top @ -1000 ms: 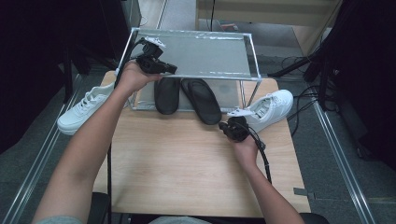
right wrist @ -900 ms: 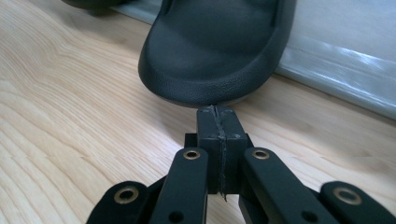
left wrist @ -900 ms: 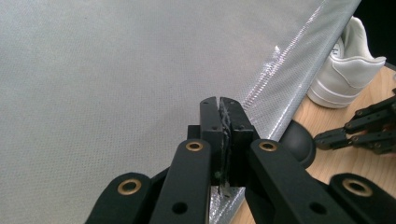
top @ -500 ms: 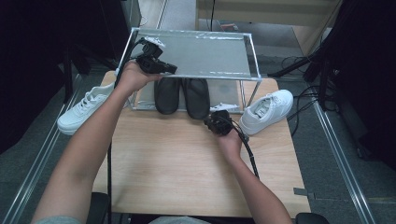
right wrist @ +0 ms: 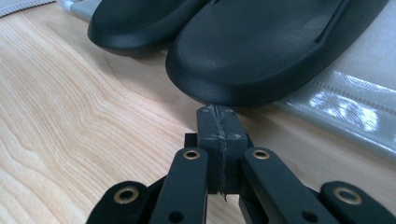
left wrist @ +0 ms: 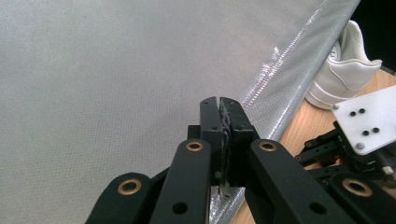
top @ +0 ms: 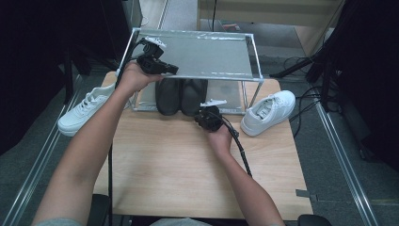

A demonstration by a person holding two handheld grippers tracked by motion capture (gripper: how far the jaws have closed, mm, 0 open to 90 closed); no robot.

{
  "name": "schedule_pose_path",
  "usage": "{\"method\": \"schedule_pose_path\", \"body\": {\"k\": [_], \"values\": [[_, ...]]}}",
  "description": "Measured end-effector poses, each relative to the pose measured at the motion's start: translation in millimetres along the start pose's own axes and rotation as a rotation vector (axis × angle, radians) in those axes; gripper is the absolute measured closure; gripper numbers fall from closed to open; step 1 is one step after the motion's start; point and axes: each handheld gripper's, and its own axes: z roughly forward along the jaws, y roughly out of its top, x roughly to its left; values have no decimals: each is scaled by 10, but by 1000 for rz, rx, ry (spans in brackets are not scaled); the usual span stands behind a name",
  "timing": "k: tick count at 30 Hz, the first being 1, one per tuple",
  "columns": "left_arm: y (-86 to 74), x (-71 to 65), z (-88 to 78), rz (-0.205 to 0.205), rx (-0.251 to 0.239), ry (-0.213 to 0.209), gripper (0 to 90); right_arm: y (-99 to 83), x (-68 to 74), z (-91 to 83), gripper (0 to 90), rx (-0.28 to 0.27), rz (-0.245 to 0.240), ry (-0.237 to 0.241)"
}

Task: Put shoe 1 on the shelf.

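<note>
Two black slippers (top: 168, 94) (top: 193, 94) lie side by side on the lower shelf of a metal shoe rack (top: 207, 54), heels toward me. My right gripper (top: 200, 114) is shut with nothing in it. Its tips (right wrist: 217, 109) are right at the heel edge of the right slipper (right wrist: 261, 51), with the left slipper (right wrist: 140, 23) beyond. My left gripper (top: 169, 70) is shut and rests over the front left edge of the rack's grey mesh top (left wrist: 93, 70); its closed tips (left wrist: 219, 100) hold nothing.
One white sneaker (top: 268, 112) stands on the wooden table (top: 188, 169) right of the rack, also in the left gripper view (left wrist: 343, 70). Another white sneaker (top: 84, 110) hangs at the table's left edge. The right gripper's plate (left wrist: 369, 126) shows below the shelf.
My right gripper has moved left along the rack's front. The right slipper, which lay slanted with its heel out to the right, now lies straight beside the left one. The left gripper stayed put.
</note>
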Motion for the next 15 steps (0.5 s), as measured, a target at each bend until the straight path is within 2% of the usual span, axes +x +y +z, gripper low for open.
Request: {"method": "schedule_pose_path", "body": {"k": [3, 6, 9, 12, 15], "values": [[7, 1, -3, -8, 3, -3, 894, -5, -5, 11, 900, -5, 11, 7], [28, -13, -7, 28, 15, 7, 883, -17, -10, -22, 900, -8, 17, 20], [44, -3, -12, 27, 21, 9, 864, -19, -6, -112, 900, -13, 4, 31], [55, 6, -27, -2, 16, 11, 835, -21, 2, -239, 875, -36, -4, 51], [70, 3, -71, -35, 1, -5, 730, -41, 0, -365, 814, -42, -6, 88]]}}
